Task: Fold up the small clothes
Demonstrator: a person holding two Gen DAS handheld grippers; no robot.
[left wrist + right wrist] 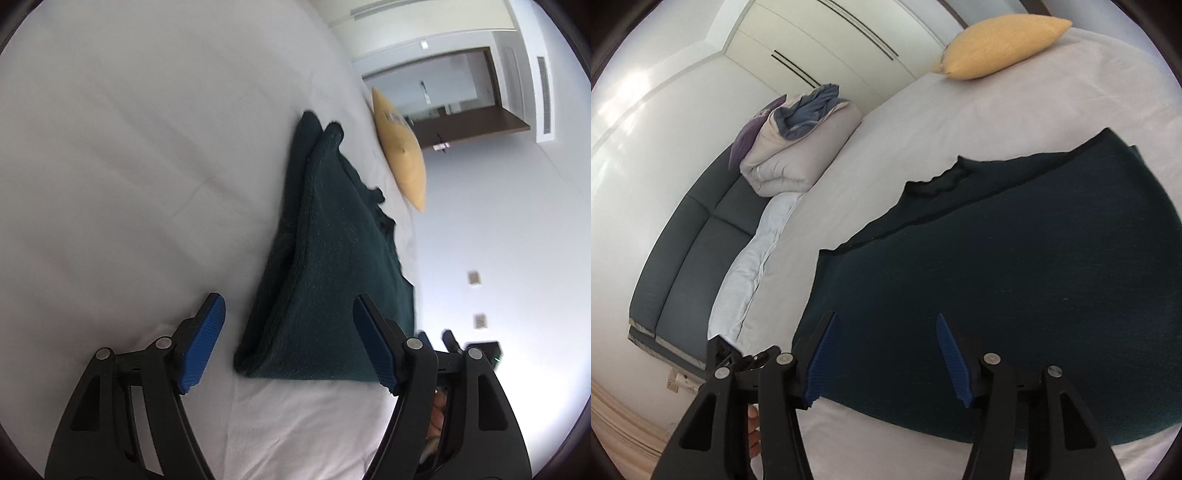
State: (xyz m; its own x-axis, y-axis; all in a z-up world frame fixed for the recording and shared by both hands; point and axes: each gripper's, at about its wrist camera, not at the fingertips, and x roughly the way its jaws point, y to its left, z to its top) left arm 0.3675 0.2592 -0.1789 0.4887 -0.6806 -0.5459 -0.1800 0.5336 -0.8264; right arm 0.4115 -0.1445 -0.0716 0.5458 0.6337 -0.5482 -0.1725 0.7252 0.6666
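A dark green knitted garment (325, 266) lies on the white bed sheet (129, 166), with its sleeves folded in and stretching away from me. My left gripper (291, 339) is open, its blue pads on either side of the garment's near hem, just above it. In the right wrist view the same garment (1015, 295) fills the lower right, its ribbed collar (938, 182) at the far edge. My right gripper (886, 354) is open and empty over the garment's near edge. The tips of the other gripper (443, 338) show at the right in the left wrist view.
A yellow cushion (1001, 48) lies at the far end of the bed and also shows in the left wrist view (400, 147). A folded duvet (798, 147) with a purple pillow sits on a dark grey sofa (690, 251) beside the bed. Wardrobe doors (831, 40) stand behind.
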